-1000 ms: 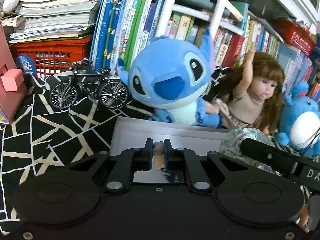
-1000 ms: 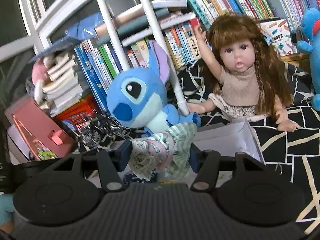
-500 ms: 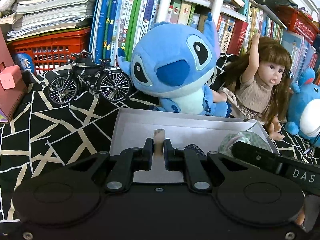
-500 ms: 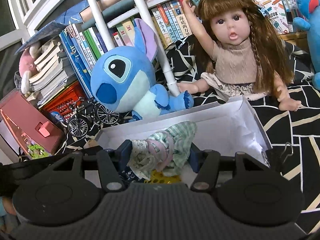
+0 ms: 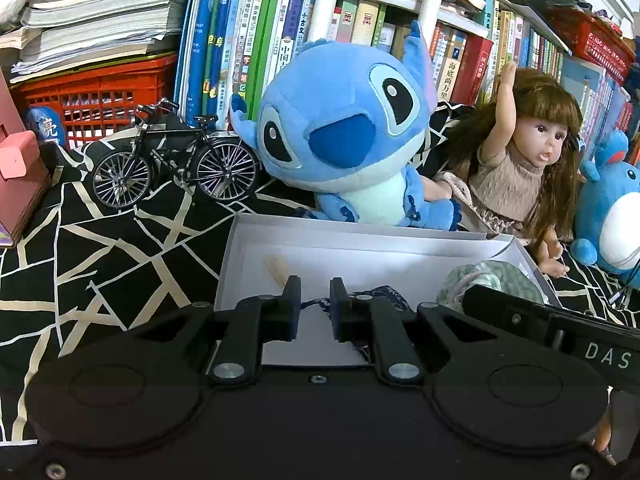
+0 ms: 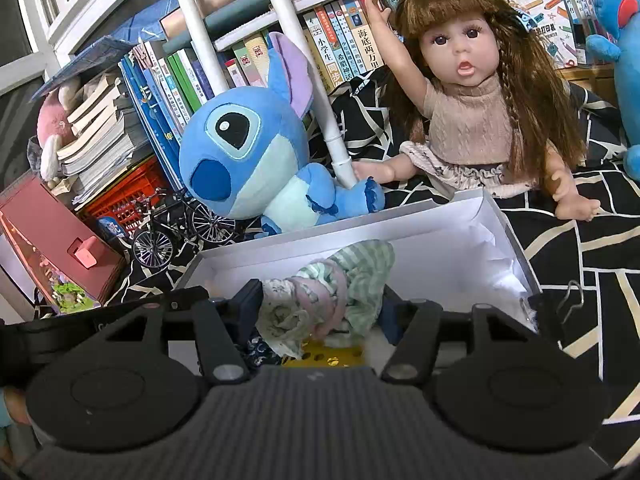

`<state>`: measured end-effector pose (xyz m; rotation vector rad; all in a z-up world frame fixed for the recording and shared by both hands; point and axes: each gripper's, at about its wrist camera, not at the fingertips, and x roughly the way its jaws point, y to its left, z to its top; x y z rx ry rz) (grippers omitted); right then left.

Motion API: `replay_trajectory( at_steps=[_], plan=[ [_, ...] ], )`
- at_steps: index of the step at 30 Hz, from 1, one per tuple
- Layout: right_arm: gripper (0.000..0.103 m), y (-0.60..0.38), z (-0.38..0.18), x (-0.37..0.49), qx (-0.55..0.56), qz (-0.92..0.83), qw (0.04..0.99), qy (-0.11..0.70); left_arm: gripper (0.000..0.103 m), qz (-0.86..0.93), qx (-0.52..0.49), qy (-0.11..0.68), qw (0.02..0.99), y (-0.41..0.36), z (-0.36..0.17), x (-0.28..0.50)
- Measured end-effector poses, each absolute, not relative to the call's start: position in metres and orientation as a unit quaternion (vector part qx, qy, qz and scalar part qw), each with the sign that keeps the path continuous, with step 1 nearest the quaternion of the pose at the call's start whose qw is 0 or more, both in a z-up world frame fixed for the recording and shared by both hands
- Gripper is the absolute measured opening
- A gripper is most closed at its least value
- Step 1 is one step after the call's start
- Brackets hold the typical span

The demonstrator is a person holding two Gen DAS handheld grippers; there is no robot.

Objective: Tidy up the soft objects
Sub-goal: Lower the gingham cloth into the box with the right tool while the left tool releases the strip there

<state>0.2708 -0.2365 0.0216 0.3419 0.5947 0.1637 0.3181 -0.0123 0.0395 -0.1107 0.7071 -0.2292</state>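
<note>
A shallow white box [image 6: 436, 236] lies open on a black cloth with pale crack lines [image 5: 120, 256], and everything here sits in relation to it. Over its near edge hangs the right hand-held gripper [image 6: 318, 308], a bundle of green-striped and pink cloth [image 6: 340, 284] between its pads; the jaws are easing apart, the left pad against the fabric, the right pad mostly hidden behind it. The bundle hangs low inside the box, above a yellow dotted piece [image 6: 328, 354] and a dark blue patterned cloth [image 6: 256, 350] lying on the box floor.

The left hand-held gripper [image 5: 312, 306] hovers over the box's near left part, its jaws nearly together with a narrow slit between them and nothing in that slit. A dark blue cloth shows just behind its right finger, and a small tan strip [image 5: 276, 270] lies on the box floor beyond its left finger.

Just behind the box sits a blue plush alien [image 5: 344, 140], touching the far wall. To the right behind the box sits a long-haired doll [image 6: 472, 92] with one arm raised. A toy bicycle [image 5: 176, 164] stands behind the box to the left, in front of a red crate [image 5: 92, 92] and rows of books [image 5: 240, 32].
</note>
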Motion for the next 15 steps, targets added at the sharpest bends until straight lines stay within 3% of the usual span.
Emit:
replay_trajectory(
  at_steps=[5,10,15],
  plan=[
    [0.067,-0.237,0.023,0.269,0.169,0.081,0.939,0.289,0.021,-0.116,-0.056,0.343,0.930,-0.012,0.042,0.315],
    [0.071,-0.238,0.026,0.266,0.175,0.084,0.939,0.285,0.037,-0.117,-0.062,0.335,0.933,-0.011,0.048,0.309],
    [0.080,-0.242,0.033,0.258,0.181,0.088,0.941,0.273,0.048,-0.118,-0.064,0.326,0.936,-0.009,0.055,0.299]
  ],
)
